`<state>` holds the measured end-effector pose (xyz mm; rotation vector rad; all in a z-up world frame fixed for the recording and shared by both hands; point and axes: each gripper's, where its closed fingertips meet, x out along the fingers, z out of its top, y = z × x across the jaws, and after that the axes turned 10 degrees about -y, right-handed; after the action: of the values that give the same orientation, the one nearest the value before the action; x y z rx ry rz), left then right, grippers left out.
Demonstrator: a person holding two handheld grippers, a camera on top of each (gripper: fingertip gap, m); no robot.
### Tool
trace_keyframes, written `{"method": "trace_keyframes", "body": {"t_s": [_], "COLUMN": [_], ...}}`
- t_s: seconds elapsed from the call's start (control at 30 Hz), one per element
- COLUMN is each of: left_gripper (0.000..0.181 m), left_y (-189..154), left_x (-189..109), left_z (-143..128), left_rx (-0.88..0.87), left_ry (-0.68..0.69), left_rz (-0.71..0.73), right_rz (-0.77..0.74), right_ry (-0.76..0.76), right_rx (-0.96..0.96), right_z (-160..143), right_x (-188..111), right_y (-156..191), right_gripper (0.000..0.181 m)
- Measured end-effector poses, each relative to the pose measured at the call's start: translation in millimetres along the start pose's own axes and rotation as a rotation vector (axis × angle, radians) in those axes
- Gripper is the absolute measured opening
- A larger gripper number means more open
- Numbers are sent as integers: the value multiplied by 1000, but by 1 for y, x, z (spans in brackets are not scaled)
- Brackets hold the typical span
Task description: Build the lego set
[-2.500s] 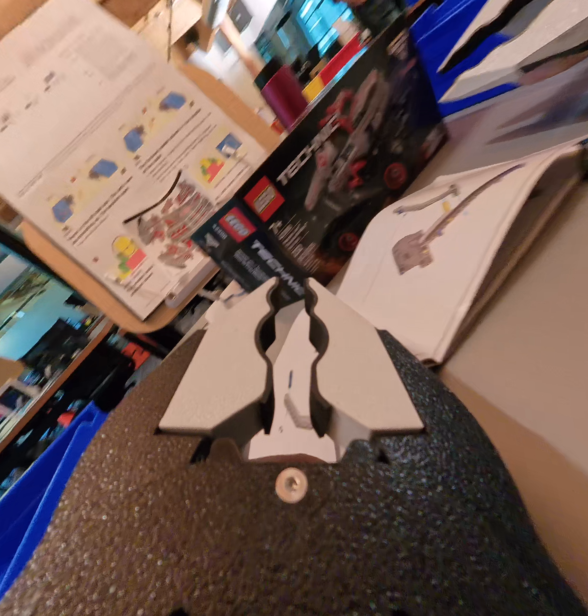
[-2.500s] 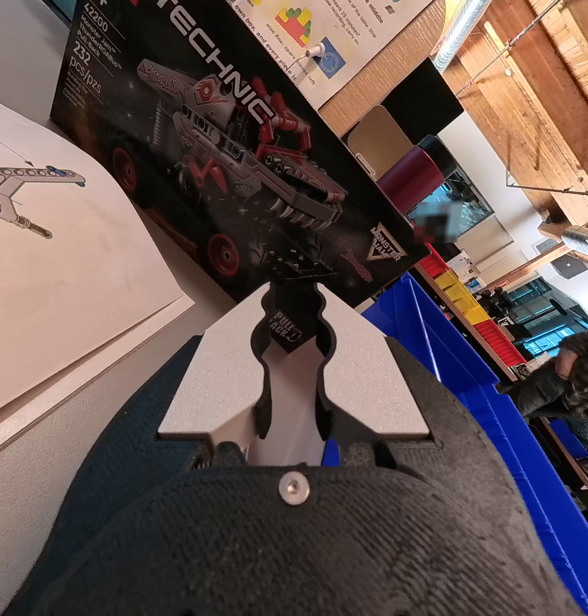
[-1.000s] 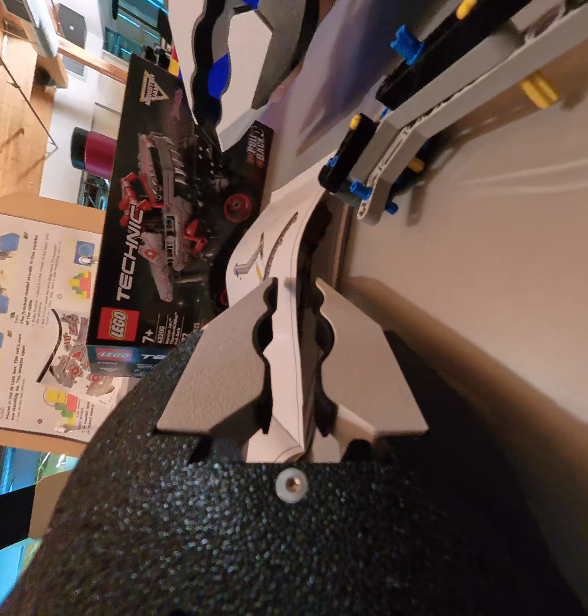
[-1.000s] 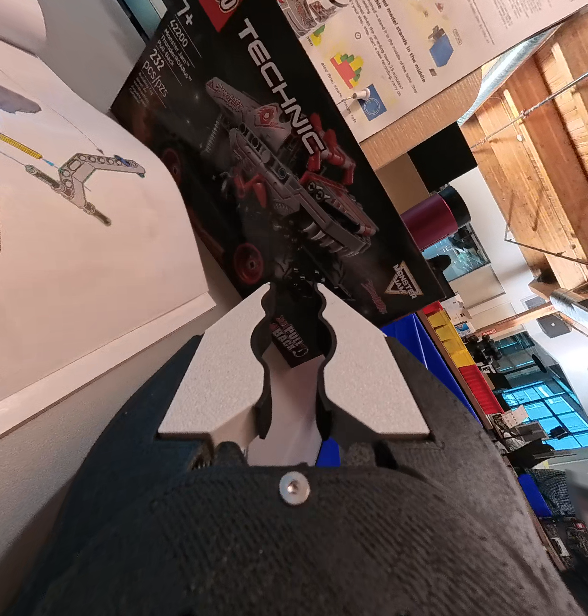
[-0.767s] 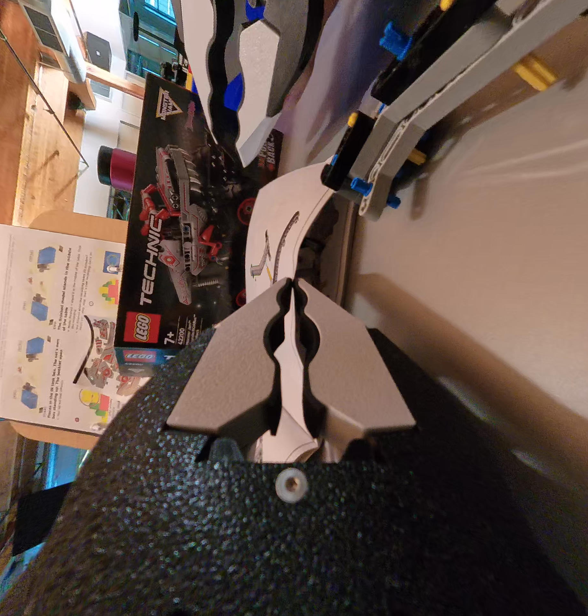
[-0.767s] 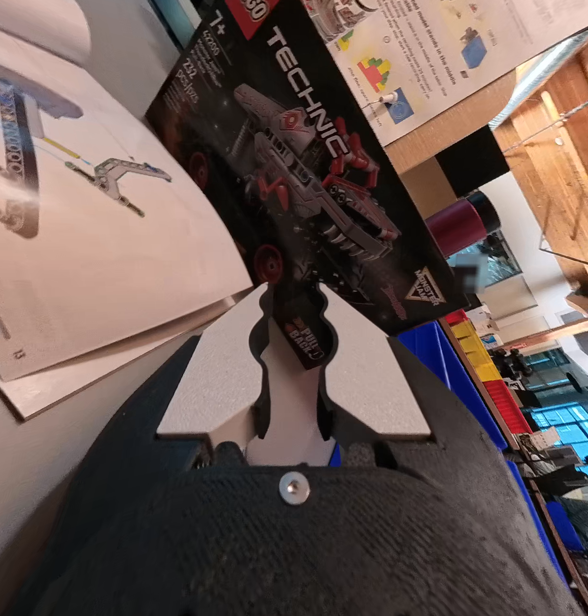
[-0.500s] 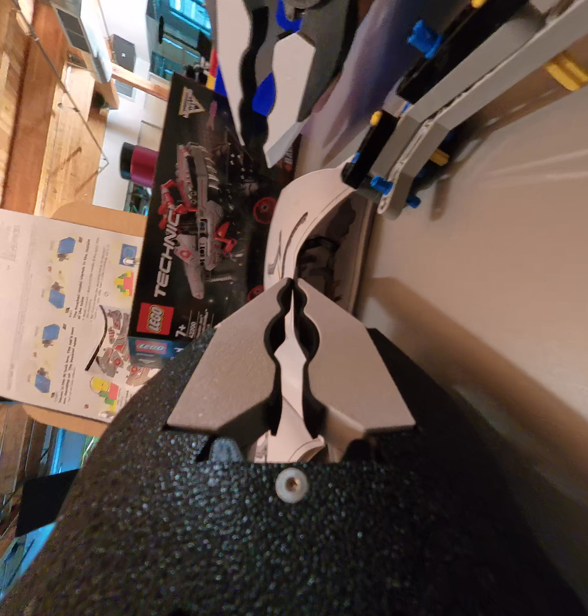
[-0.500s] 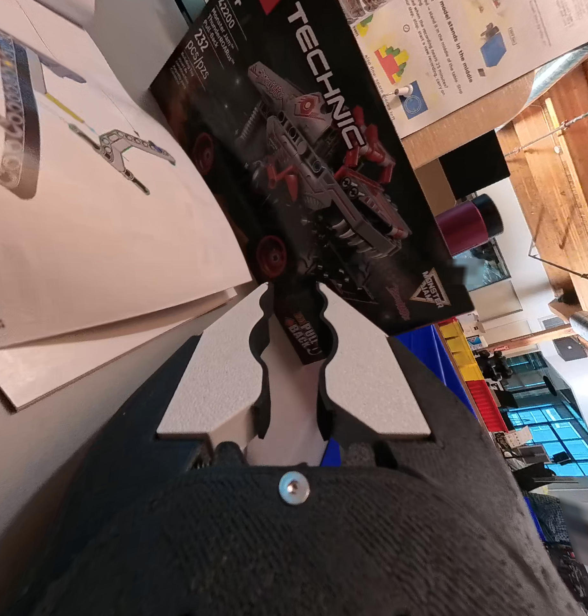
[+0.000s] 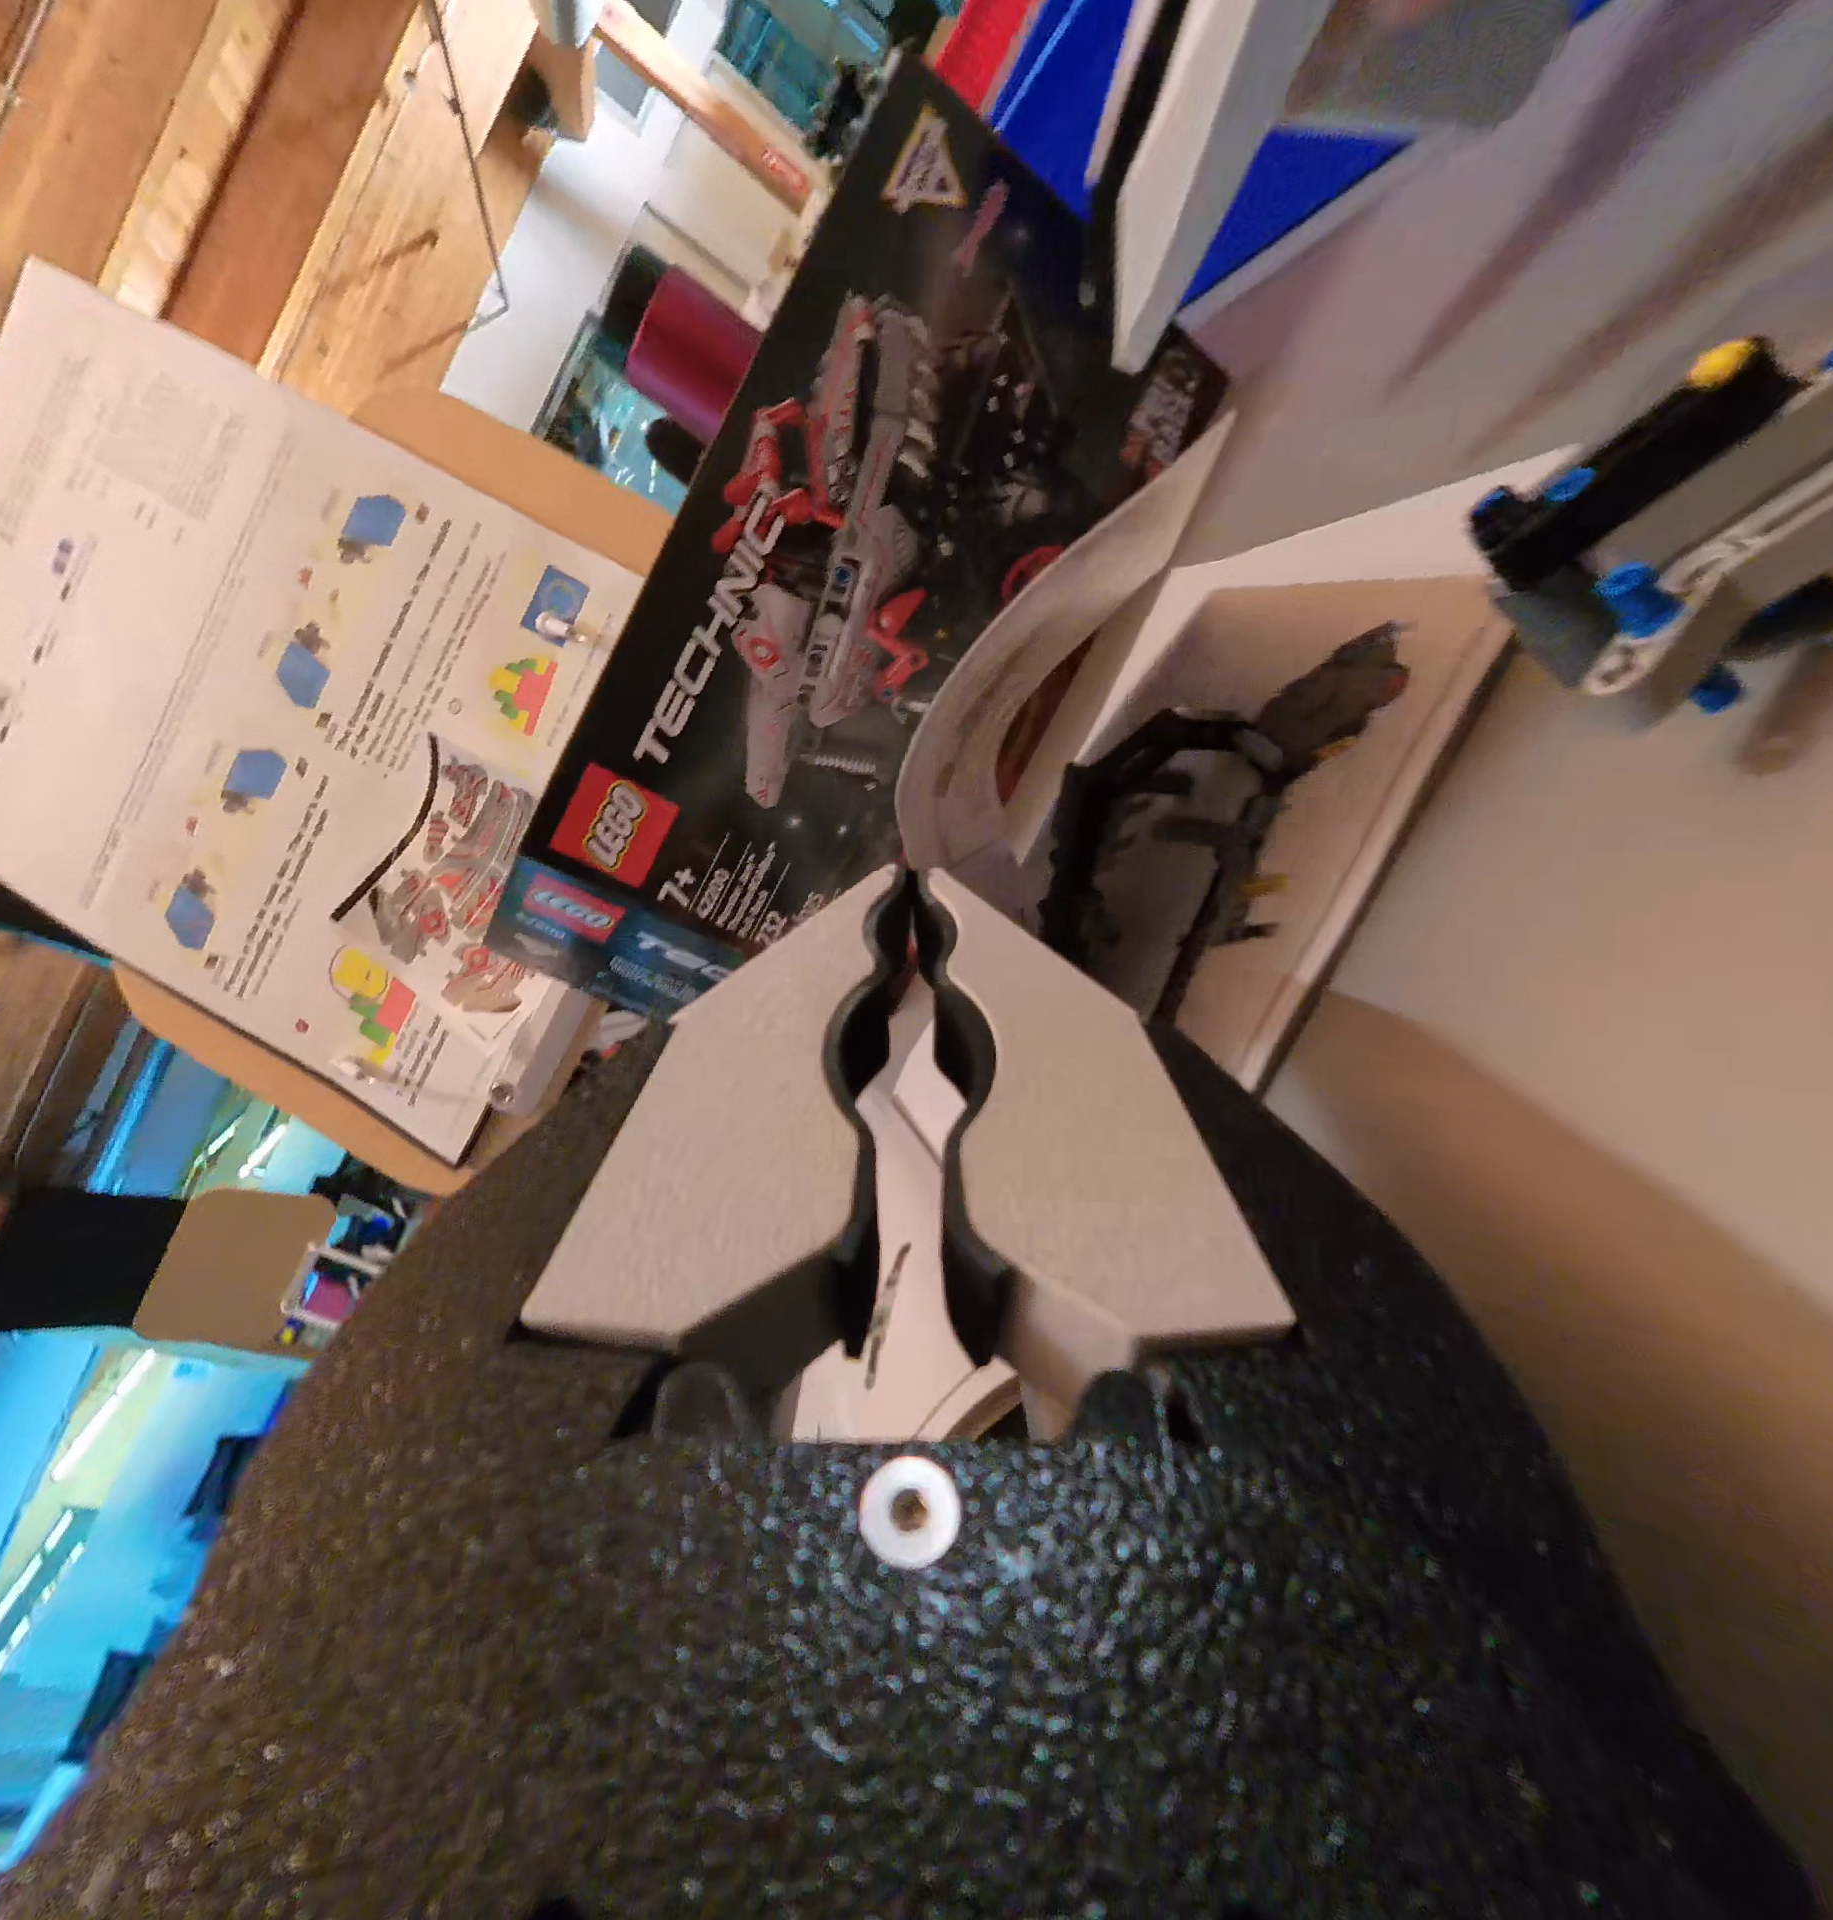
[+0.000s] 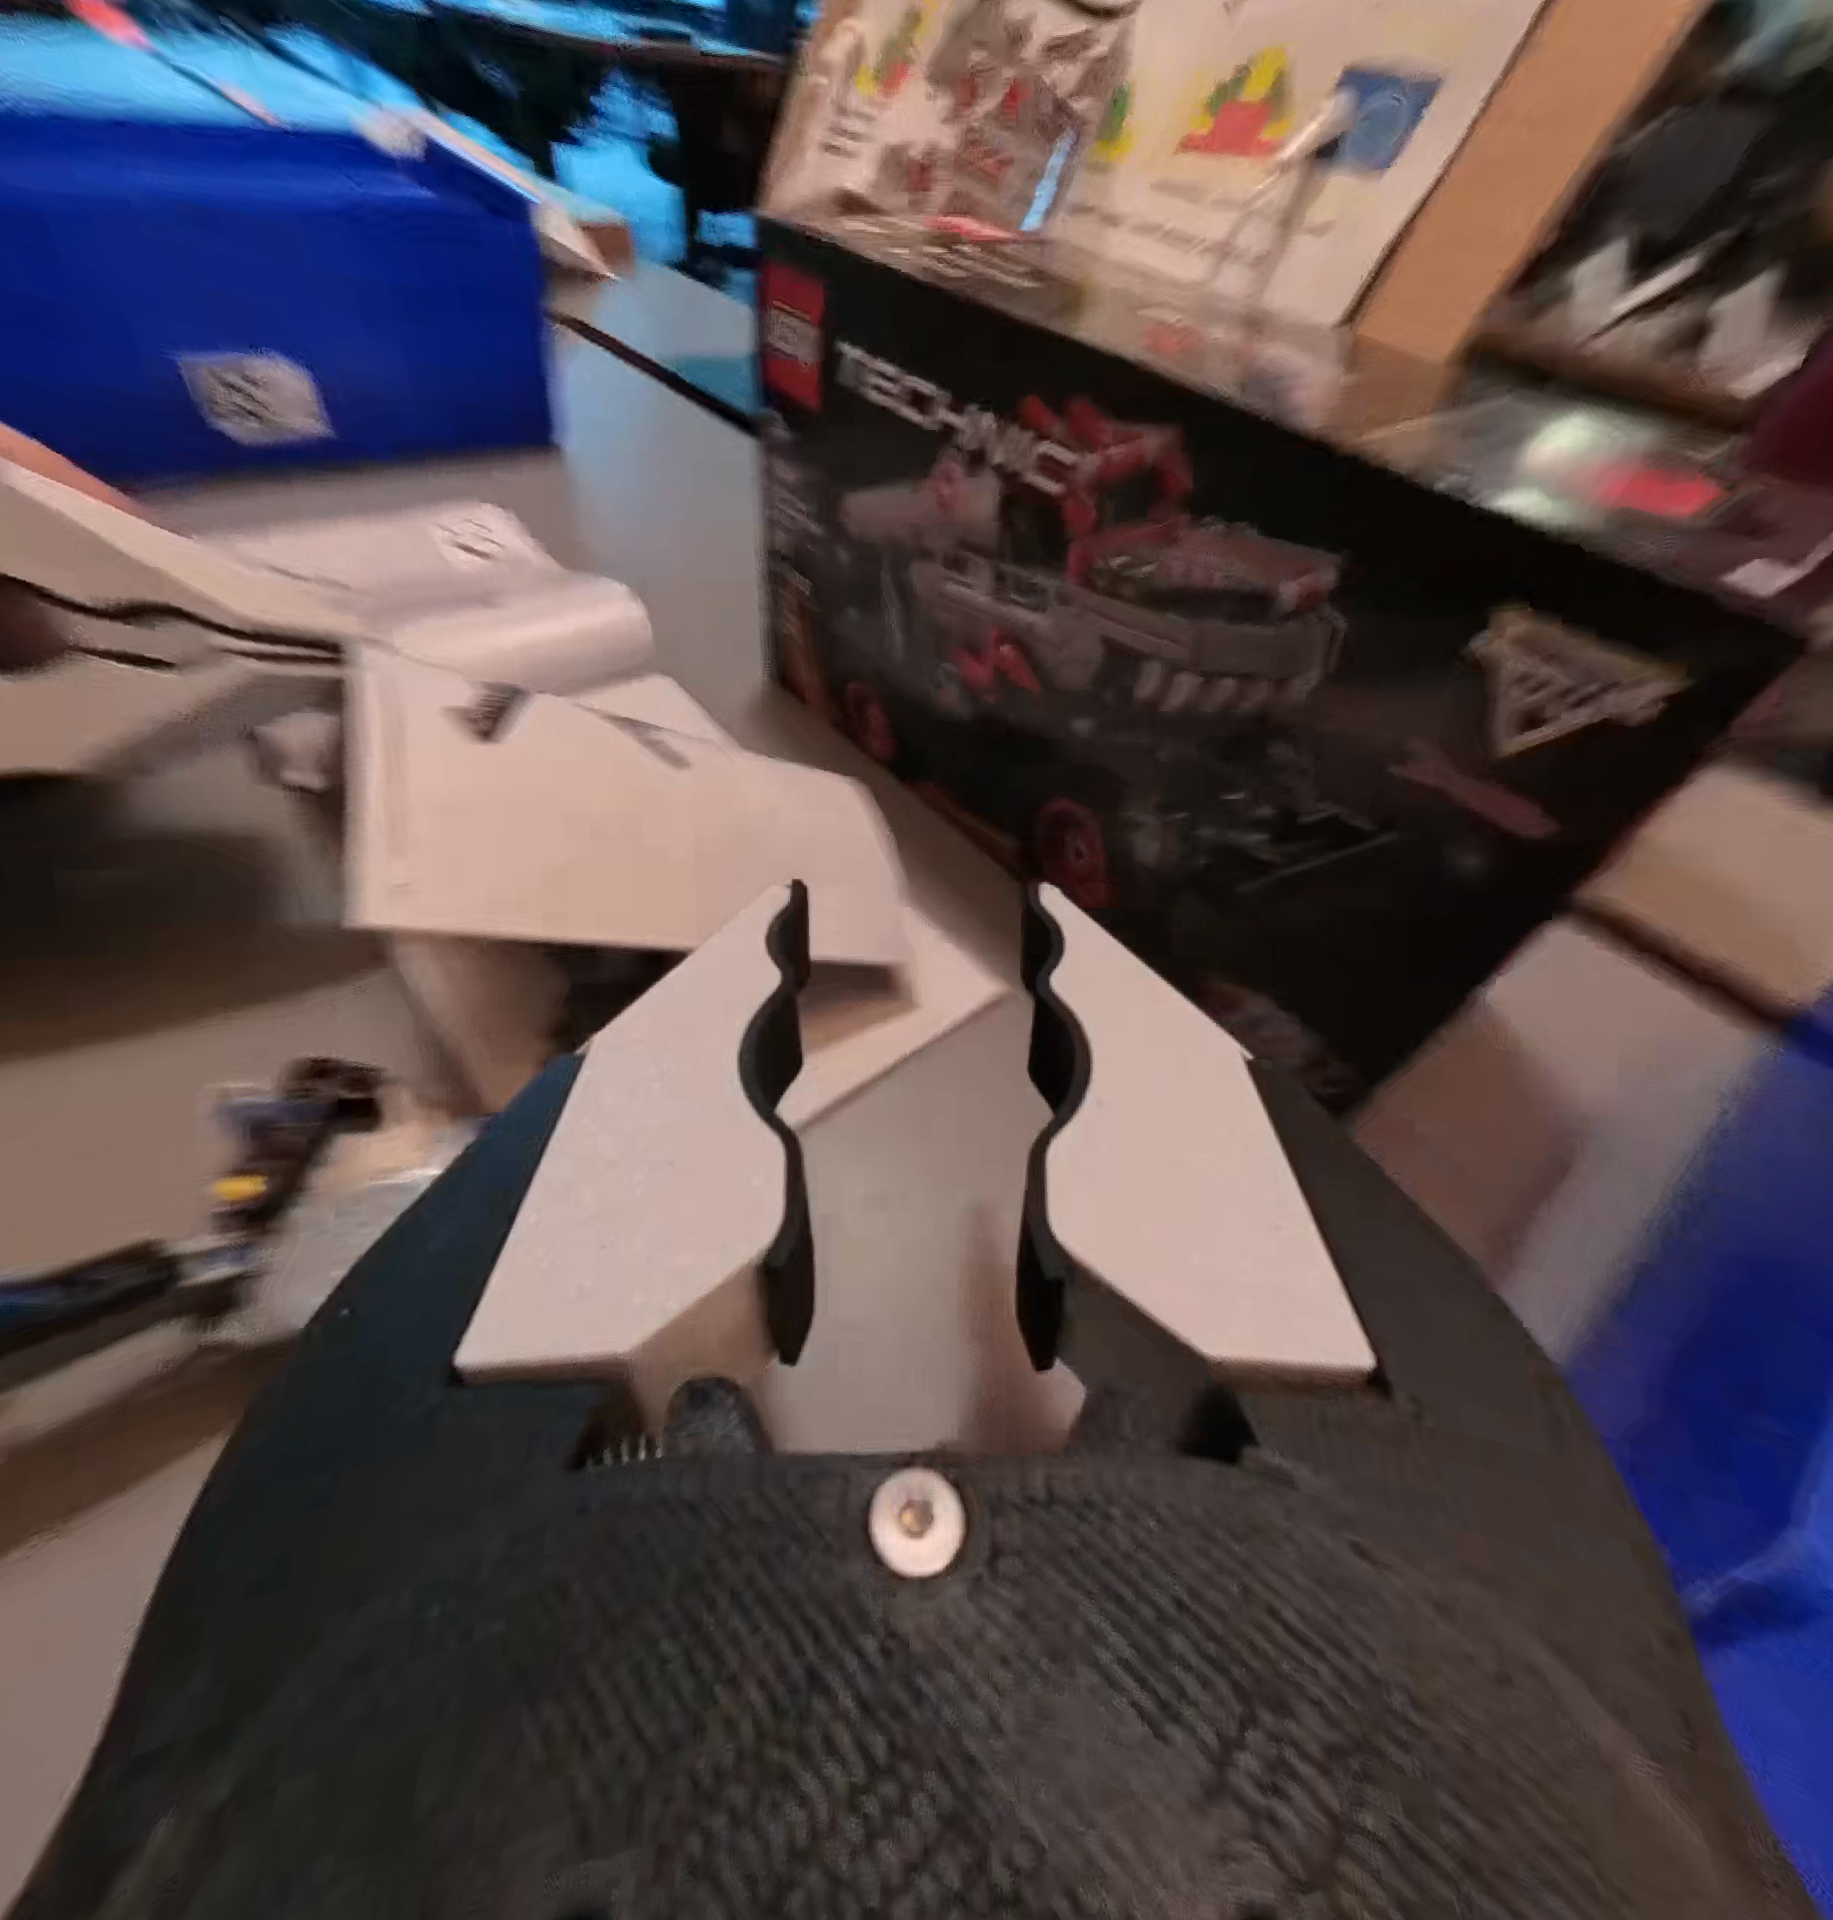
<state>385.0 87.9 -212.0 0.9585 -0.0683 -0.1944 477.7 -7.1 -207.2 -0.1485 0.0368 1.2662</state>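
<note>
Left wrist view: a printed sheet on a cardboard board is seen at the upper left, with the dark set box standing just right of it. At the centre, the left tool is clenched on a curled page of the instruction booklet, which lies open on the desk. A partly built model of grey, black, blue and yellow pieces is seen at the right edge, beside the booklet.

Right wrist view, much blurred: a blue bin is seen at the upper left and the left tool at the left edge, gripping a lifted page. The model lies at the lower left on the desk. The right tool at the centre is released and empty, pointed toward the booklet and the box to its right.
</note>
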Motion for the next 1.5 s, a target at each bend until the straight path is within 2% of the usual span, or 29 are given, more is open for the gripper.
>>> {"method": "trace_keyframes", "body": {"t_s": [0.1, 0.13, 0.2, 0.23, 0.27, 0.37, 0.47, 0.57, 0.63, 0.7, 0.8, 0.97, 1.03, 1.23, 1.27, 1.37, 1.5], "left_gripper": [0, 0, 0, 0, 0, 0, 0, 0, 0, 0, 0, 0, 0, 0, 0, 17, 32], "left_y": [10, 13, 16, 17, 17, 13, 5, -4, -8, -10, -13, -19, -19, -20, -21, -29, -33], "left_x": [0, 0, 0, -1, -1, -1, 1, 1, 0, 0, 0, 0, 0, -1, -1, -2, -3], "left_z": [-7, -9, -11, -10, -9, -3, 2, 6, 8, 8, 10, 12, 12, 13, 13, 14, 22], "left_rx": [-55, -65, -64, -56, -46, -2, 69, 147, 195, 231, 290, 355, 371, 399, 400, 350, 133], "left_ry": [19, 23, 21, 17, 8, -18, -33, -48, -49, -45, -49, -55, -56, -58, -60, -81, -129], "left_rz": [50, 64, 84, 90, 94, 80, 51, 21, 10, 8, 1, -6, -5, -7, -13, -57, -119], "right_rz": [168, 224, 302, 300, 302, 393, 443, 408, 421, 444, 396, 317, 317, 338, 326, 275, 236], "right_ry": [44, 33, -11, -36, -24, 5, -64, -37, -51, -69, -57, 32, 27, 18, 11, -14, -21], "right_rx": [415, 554, 777, 858, 920, 998, 1098, 1086, 1093, 1105, 1097, 1055, 1056, 1035, 1028, 968, 873], "right_z": [4, 9, 20, 23, 20, 18, 29, 18, 21, 27, 21, 1, 1, 1, 0, -1, -3], "right_x": [-5, -6, -6, -4, -2, 3, 8, 10, 9, 6, 4, 10, 9, 9, 10, 11, 13], "right_y": [27, 36, 44, 43, 44, 61, 65, 62, 62, 63, 56, 55, 55, 58, 57, 49, 45], "right_gripper": [42, 52, 42, 42, 39, 49, 49, 60, 65, 63, 60, 50, 45, 10, 6, 0, 0]}}
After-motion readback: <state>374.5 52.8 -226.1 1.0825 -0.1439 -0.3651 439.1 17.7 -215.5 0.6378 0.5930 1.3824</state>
